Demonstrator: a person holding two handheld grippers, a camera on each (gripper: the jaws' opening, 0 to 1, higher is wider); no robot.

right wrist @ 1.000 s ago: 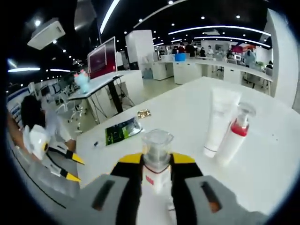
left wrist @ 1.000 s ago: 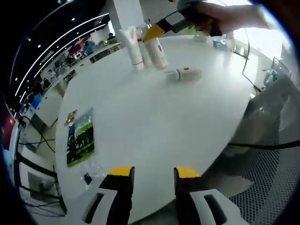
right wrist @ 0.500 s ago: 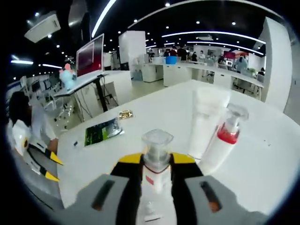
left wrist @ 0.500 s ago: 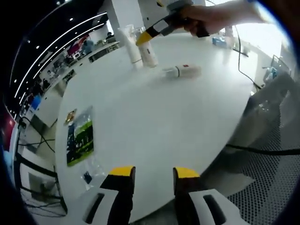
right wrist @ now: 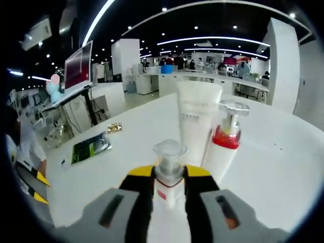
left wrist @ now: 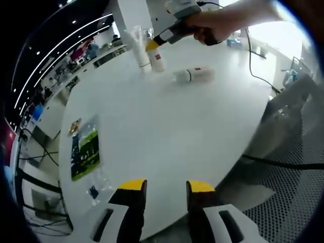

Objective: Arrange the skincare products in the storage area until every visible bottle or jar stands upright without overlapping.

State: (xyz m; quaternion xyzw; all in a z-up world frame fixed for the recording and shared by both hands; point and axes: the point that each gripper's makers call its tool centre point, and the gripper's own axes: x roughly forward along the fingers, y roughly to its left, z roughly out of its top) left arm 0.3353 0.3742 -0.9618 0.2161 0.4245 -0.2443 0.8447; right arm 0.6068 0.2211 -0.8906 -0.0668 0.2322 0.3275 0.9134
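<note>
My right gripper (right wrist: pixel 168 173) is shut on a white pump bottle (right wrist: pixel 169 158) with a clear cap and a red label, held upright. Just beyond it stand a white tube (right wrist: pixel 198 121) and a white pump bottle with a red collar (right wrist: pixel 224 144), both upright and side by side. In the left gripper view the right gripper (left wrist: pixel 154 43), held by a hand, hovers by the tube (left wrist: pixel 137 48) at the far side of the round white table (left wrist: pixel 167 126). Another white bottle (left wrist: pixel 195 75) lies on its side there. My left gripper (left wrist: pixel 167 186) stands open over the table's near edge with nothing between its fingers.
A green packet (left wrist: pixel 84 154) and a small gold item (left wrist: pixel 76 125) lie near the table's left edge; the packet (right wrist: pixel 91 147) shows in the right gripper view too. A black cable (left wrist: pixel 283 161) and a mesh chair (left wrist: pixel 288 131) sit to the right. Desks and people fill the room behind.
My right gripper has carried its pump bottle closer to the upright tube and red-collared bottle, which now loom larger. The left gripper stays where it was, open.
</note>
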